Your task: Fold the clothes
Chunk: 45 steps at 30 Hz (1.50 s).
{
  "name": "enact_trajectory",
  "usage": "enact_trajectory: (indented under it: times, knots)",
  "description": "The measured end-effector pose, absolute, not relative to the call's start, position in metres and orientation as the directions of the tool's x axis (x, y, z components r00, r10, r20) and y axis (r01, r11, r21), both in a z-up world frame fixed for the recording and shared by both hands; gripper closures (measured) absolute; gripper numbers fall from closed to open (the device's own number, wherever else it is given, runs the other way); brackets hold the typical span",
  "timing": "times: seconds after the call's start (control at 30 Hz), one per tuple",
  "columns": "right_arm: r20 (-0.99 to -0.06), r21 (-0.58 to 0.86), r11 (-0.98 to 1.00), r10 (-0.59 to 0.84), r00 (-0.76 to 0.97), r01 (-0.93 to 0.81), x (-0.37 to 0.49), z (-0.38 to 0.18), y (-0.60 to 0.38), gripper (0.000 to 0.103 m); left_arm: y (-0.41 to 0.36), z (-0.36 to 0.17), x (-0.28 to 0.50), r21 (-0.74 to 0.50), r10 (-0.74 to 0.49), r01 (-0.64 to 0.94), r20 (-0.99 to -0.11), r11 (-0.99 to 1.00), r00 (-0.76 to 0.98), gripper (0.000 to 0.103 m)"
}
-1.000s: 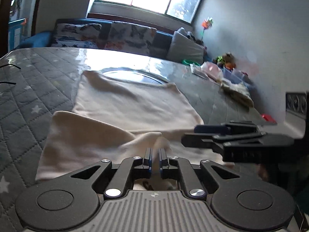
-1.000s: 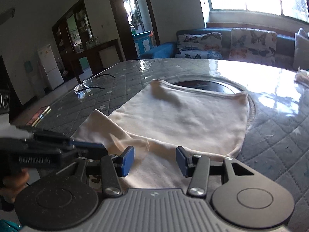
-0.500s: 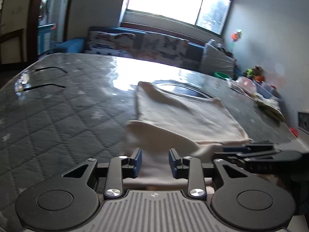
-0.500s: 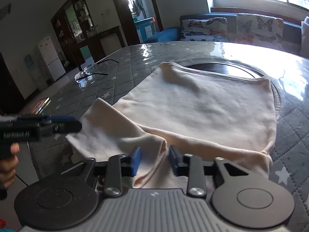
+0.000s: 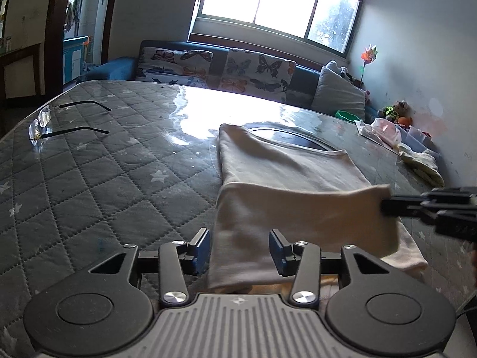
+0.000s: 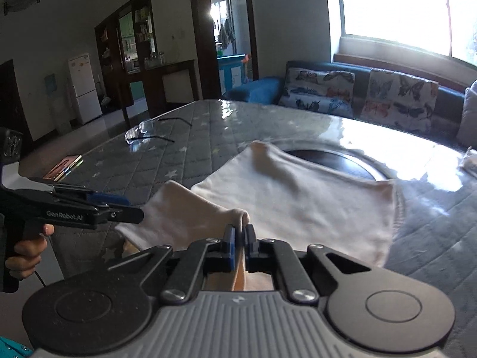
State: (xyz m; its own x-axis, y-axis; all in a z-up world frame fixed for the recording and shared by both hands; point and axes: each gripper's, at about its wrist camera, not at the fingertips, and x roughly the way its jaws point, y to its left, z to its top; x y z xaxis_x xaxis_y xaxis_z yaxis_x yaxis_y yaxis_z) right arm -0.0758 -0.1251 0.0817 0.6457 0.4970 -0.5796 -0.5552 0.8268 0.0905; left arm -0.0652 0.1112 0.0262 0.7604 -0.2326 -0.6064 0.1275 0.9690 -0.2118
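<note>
A: The left gripper (image 5: pixel 239 249) has let go. Its jaws are opening, with the cream garment's (image 5: pixel 286 176) near-left corner lying loose between the pads.

B: And the right gripper (image 6: pixel 241 240) has just pinched shut on the near fold, so the cloth has changed hands for the next fold.

A: Left of the garment, the quilted table (image 5: pixel 98 185) is bare as far as the eyeglasses (image 5: pixel 44 119).

B: Its far edge laps the dark round inset (image 6: pixel 331 156).

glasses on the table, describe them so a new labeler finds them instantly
Start at the grey quilted star-print table and go to its far corner on the doorway side, away from the cream garment. The glasses lie there alone: clear rimless lenses, thin dark arms unfolded, the only hard object on that side.
</note>
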Motion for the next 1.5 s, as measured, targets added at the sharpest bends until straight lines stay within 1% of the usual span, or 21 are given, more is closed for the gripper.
enact_trajectory:
  times: [0.13,0.23,0.43,0.6,0.67,0.77,0.83,0.9,1.07,1.2,1.37,1.5]
  knots:
    - [-0.587,0.071,0.852,0.457,0.668,-0.519,-0.077,0.088,-0.138,0.098,0.107,0.023,-0.061,-0.21,-0.243,0.141,-0.618,0.967,0.747,0.056]
    - [-0.605,0.083,0.871,0.431,0.67,-0.485,-0.074,0.086,-0.147,0.098,0.102,0.025,-0.057,-0.196,-0.249,0.161,-0.621,0.967,0.743,0.056]
    - [-0.646,0.083,0.886,0.397,0.652,-0.456,-0.067,0.067,-0.148,0.098,0.089,0.034,-0.042,-0.168,-0.271,0.212,-0.616,0.963,0.74,0.056]
    - [-0.667,0.069,0.9,0.362,0.651,-0.43,-0.063,0.059,-0.151,0.098,0.079,0.032,-0.022,-0.175,-0.3,0.245,-0.631,0.953,0.716,0.056]
    - [-0.676,0.069,0.907,0.348,0.65,-0.415,-0.061,0.056,-0.152,0.094,0.074,0.029,-0.015,-0.171,-0.304,0.255,-0.637,0.952,0.708,0.056]
    - [-0.676,0.071,0.914,0.338,0.655,-0.398,-0.058,0.053,-0.156,0.093,0.068,0.025,-0.009,-0.157,-0.3,0.264,-0.65,0.952,0.698,0.056]
    - [-0.67,0.08,0.911,0.349,0.655,-0.404,-0.056,0.055,-0.157,0.093,0.065,0.022,-0.006,-0.144,-0.291,0.263,-0.659,0.954,0.694,0.056]
    - [-0.664,0.084,0.905,0.363,0.653,-0.417,-0.054,0.055,-0.155,0.09,0.062,0.019,-0.002,-0.133,-0.277,0.256,-0.675,0.957,0.684,0.056]
    - [-0.656,0.079,0.88,0.4,0.64,-0.469,-0.052,0.051,-0.141,0.074,0.055,0.016,0.003,-0.106,-0.24,0.236,-0.705,0.966,0.667,0.055]
    - [-0.663,0.087,0.867,0.418,0.621,-0.491,-0.05,0.043,-0.135,0.071,0.048,0.015,0.005,-0.08,-0.217,0.232,-0.72,0.969,0.659,0.049]
    - [-0.666,0.057,0.866,0.404,0.627,-0.497,-0.053,0.039,-0.134,0.069,0.038,0.015,0.005,-0.039,-0.188,0.234,-0.73,0.971,0.657,0.043]
    - [-0.657,0.036,0.871,0.39,0.645,-0.489,-0.056,0.045,-0.135,0.068,0.036,0.015,0.006,-0.023,-0.175,0.234,-0.735,0.972,0.655,0.042]
